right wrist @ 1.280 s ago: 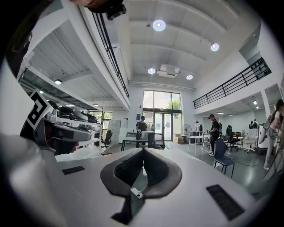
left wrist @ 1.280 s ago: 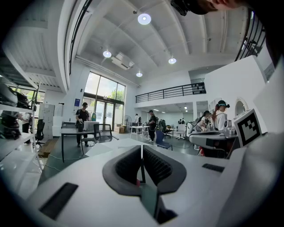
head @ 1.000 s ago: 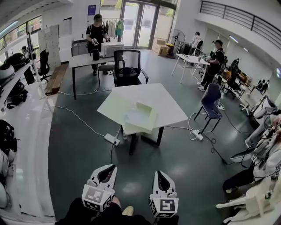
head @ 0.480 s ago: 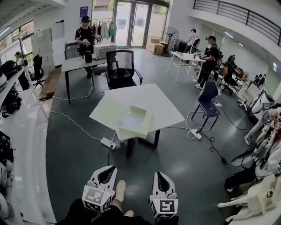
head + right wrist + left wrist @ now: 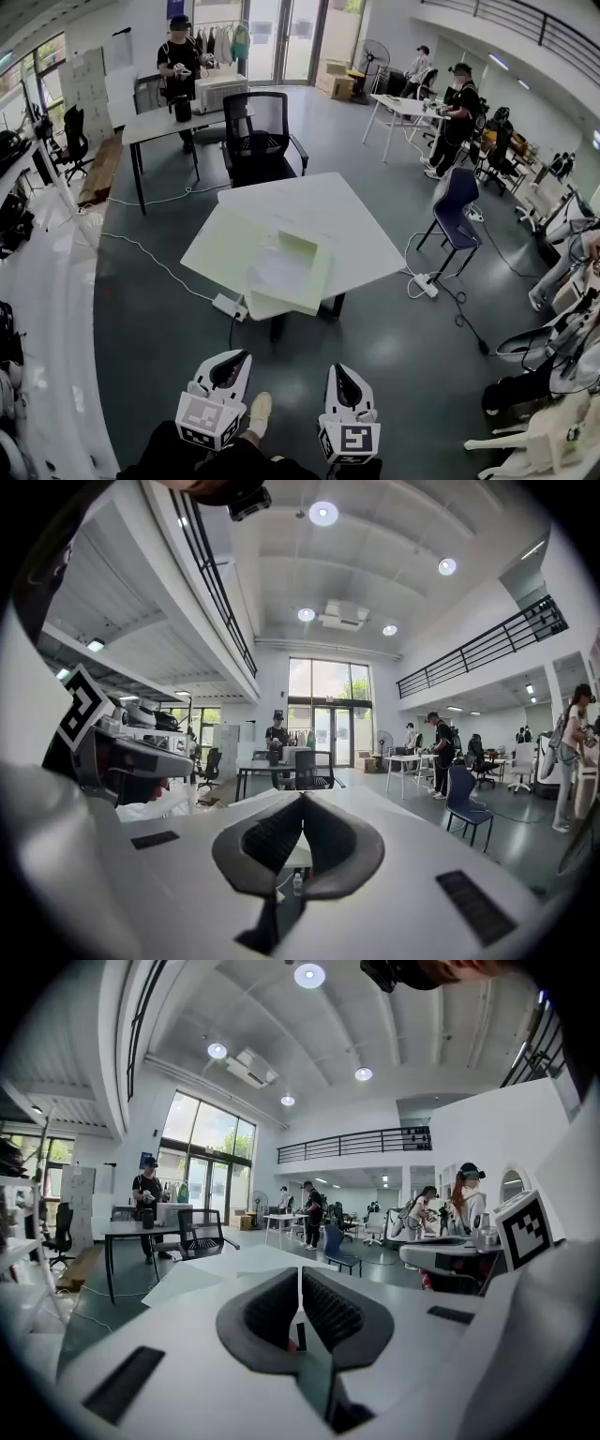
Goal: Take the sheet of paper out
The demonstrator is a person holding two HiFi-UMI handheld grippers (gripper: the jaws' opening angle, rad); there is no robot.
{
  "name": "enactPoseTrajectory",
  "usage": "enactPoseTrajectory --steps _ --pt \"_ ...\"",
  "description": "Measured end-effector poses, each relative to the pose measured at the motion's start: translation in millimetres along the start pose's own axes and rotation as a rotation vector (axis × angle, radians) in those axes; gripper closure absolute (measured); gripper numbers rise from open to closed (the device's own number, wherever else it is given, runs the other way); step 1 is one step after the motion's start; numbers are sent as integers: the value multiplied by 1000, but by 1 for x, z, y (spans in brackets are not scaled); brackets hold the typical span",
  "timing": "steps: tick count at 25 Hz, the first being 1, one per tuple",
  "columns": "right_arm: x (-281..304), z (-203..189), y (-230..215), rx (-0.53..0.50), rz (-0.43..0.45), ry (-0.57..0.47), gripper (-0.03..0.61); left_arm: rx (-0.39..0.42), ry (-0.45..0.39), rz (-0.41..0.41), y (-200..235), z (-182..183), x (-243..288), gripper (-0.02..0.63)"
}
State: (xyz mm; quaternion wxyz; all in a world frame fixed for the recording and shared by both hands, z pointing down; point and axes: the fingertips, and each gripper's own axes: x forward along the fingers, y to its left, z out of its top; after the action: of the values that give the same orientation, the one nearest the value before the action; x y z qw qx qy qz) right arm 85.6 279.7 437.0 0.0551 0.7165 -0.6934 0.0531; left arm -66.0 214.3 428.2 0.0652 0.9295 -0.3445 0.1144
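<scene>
A white table (image 5: 347, 220) stands ahead on the grey floor. At its near edge lies a pale green open folder (image 5: 314, 253) with a white sheet of paper (image 5: 279, 272) in it. A flat pale green panel (image 5: 225, 246) lies to the left of the folder. My left gripper (image 5: 230, 361) and right gripper (image 5: 339, 370) hang low in the head view, well short of the table. Both are shut, jaws meeting with nothing between them. The left gripper (image 5: 299, 1274) looks over the table's top. The right gripper (image 5: 302, 799) points the same way.
A black office chair (image 5: 258, 141) stands behind the table and a blue chair (image 5: 457, 211) to its right. A power strip (image 5: 230, 307) and cables lie on the floor by the table's leg. People stand at desks further back. Shelves line the left wall.
The table and folder have come nearer and larger in the head view as I walk toward them. Both grippers keep their place in the view and stay shut.
</scene>
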Motion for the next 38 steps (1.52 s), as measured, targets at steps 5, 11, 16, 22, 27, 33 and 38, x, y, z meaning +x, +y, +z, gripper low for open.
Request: enactPoseTrajectory --steps 5,11,16,22,27,33,38 --pt "62 13 -9 0 4 19 563 -7 10 -3 40 20 51 581" --pt "129 28 -21 0 -2 21 563 -14 14 -15 81 38 102 581" --pt "172 38 -27 -5 -11 24 563 -14 12 -23 109 50 136 581" --pt "217 47 -24 -4 -16 30 563 -20 17 -29 146 58 164 581" --pt "249 42 -23 -7 -25 40 563 -30 23 -31 173 52 184 581" --pt "273 38 -17 -12 -16 49 563 -36 24 -19 196 48 196 581" --pt "290 39 -16 -15 0 55 562 -44 27 -2 210 48 205 581"
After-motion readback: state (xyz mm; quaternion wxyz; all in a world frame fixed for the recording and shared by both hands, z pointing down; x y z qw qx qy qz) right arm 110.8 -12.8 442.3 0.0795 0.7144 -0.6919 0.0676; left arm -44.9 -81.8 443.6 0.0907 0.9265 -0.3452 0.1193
